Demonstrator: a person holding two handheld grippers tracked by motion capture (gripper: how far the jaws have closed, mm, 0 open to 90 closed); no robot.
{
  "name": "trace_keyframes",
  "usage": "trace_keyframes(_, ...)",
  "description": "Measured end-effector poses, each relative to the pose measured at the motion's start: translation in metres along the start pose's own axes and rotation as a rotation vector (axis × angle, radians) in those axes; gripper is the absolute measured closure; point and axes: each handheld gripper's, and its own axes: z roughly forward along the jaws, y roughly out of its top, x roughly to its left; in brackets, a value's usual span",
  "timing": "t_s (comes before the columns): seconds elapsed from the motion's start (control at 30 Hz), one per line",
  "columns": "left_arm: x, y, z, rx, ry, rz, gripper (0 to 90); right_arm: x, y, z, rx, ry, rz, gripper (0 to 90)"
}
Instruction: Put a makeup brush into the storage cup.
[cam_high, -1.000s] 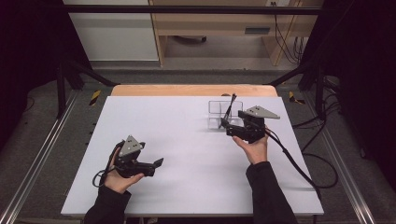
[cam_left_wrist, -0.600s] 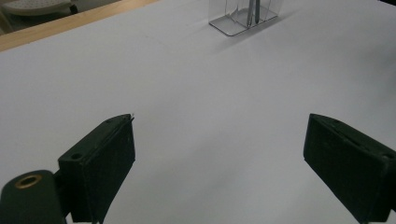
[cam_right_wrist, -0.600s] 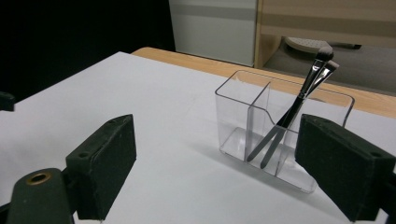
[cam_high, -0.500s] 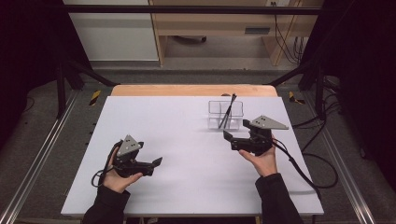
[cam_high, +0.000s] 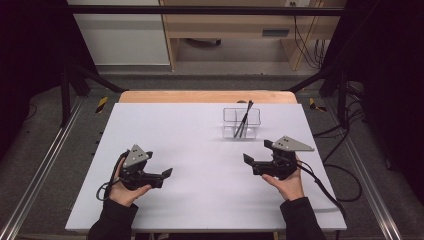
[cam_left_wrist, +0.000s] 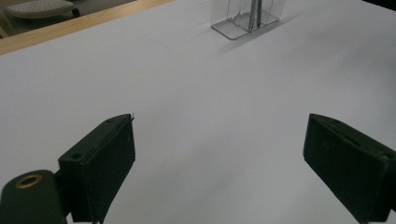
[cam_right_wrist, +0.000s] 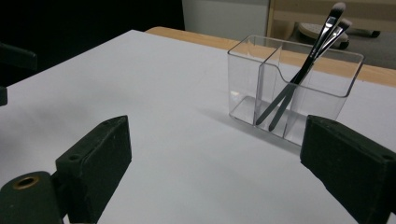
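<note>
On white table (cam_high: 165, 125) far right | clear plastic two-compartment holder (cam_high: 240, 123), two black brushes (cam_high: 244, 119) leaning inside | our right gripper (cam_high: 256, 158) and left gripper (cam_high: 165, 175): jaws apart, empty | risk: we nudge and tip the light holder.

The setting was a lab recording station: a white-topped table with a pale wooden far edge (cam_high: 207, 96) stood inside a black metal frame (cam_high: 210, 10), grey carpet underneath, loose black cables (cam_high: 305, 42) by plain wooden shelving (cam_high: 230, 27).
</note>
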Motion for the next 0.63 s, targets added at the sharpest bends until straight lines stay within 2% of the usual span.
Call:
trace_keyframes(0.33, 0.001, -0.003, 0.000, -0.004, 0.007, 0.000, 8.3, -0.002, -0.018, -0.005, 0.044, -0.004, -0.012, 9.7)
trace_keyframes(0.63, 0.000, -0.005, -0.002, -0.012, 0.009, 0.002, 8.5, -0.005, -0.023, -0.013, 0.043, -0.013, -0.012, 9.8)
